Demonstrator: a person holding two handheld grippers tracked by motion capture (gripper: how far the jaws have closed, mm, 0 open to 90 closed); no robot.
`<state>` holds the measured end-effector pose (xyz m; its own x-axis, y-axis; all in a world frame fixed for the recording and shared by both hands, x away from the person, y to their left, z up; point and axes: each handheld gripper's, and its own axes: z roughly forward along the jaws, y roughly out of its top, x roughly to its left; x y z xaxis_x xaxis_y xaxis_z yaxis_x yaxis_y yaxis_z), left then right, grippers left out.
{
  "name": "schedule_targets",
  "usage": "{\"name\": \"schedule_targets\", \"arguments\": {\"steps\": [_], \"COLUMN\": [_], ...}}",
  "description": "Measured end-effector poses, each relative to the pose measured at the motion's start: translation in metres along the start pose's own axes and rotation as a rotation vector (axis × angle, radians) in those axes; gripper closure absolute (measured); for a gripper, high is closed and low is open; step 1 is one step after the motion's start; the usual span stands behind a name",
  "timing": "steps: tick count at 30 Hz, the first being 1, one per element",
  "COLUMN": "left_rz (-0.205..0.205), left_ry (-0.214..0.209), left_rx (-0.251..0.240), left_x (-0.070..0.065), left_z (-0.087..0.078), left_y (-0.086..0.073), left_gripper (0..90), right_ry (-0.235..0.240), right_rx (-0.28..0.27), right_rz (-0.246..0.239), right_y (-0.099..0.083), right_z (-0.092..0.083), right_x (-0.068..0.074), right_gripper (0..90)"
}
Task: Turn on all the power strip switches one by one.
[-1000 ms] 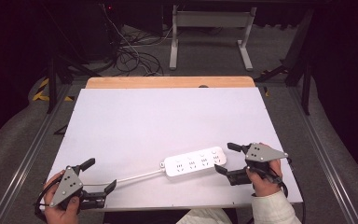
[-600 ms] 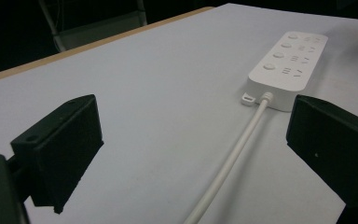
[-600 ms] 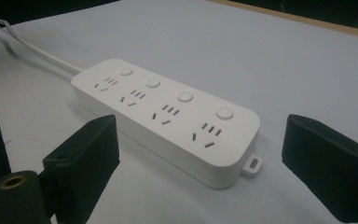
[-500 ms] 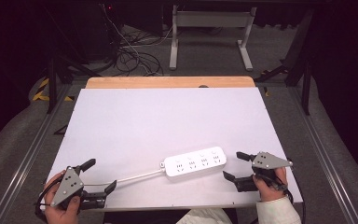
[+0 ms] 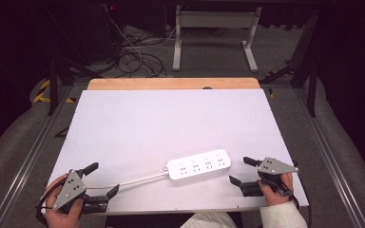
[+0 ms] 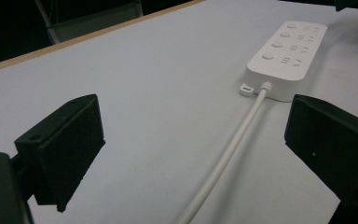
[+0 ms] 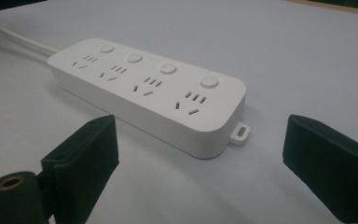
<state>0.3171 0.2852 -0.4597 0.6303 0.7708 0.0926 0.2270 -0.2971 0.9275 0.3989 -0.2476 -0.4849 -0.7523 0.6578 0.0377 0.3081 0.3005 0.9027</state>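
A white plastic four-socket power strip (image 5: 199, 164) lies flat on the white surface (image 5: 171, 123), between two hand-held grippers near the person's edge. The right gripper (image 5: 238, 171), gripped in the person's right hand (image 5: 275, 189), sits just beyond the strip's free end with its black jaws spread wide and holding nothing; in the right gripper view the power strip (image 7: 149, 93) lies ahead of and between those jaws, its rounded end and small mounting tab nearest them, clear of both. The left gripper (image 5: 100, 180), held in the person's left hand (image 5: 62, 211) at the near left corner of the surface, is likewise released, jaws apart and empty. The strip's thin white round cord (image 5: 140, 180) runs from the strip toward the left gripper; in the left gripper view the cord (image 6: 228, 154) passes through the gap between the jaws, nearer the right-hand jaw, and appears not to touch either one, though the lower edge of that view cuts off where it ends. From there the power strip (image 6: 286, 46) lies well ahead of the jaws, its four round buttons in a row. A wooden strip (image 5: 173, 83) borders the far side of the surface.
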Motion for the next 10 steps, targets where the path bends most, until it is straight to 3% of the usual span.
{"name": "schedule_targets", "arguments": {"steps": [5, 10], "left_rz": [-0.004, -0.028], "left_ry": [0.002, -0.003], "left_rx": [0.006, -0.003], "left_x": [0.0, 0.0003], "left_z": [0.001, 0.0002], "left_y": [-0.0006, -0.0012], "left_gripper": [5.1, 5.1], "right_ry": [-0.023, -0.032], "right_rx": [0.001, 0.004], "right_rz": [0.01, -0.021], "right_y": [0.0002, 0.0018], "right_z": [0.0001, 0.0], "right_x": [-0.0032, -0.0026], "right_gripper": [10.8, 10.4]}}
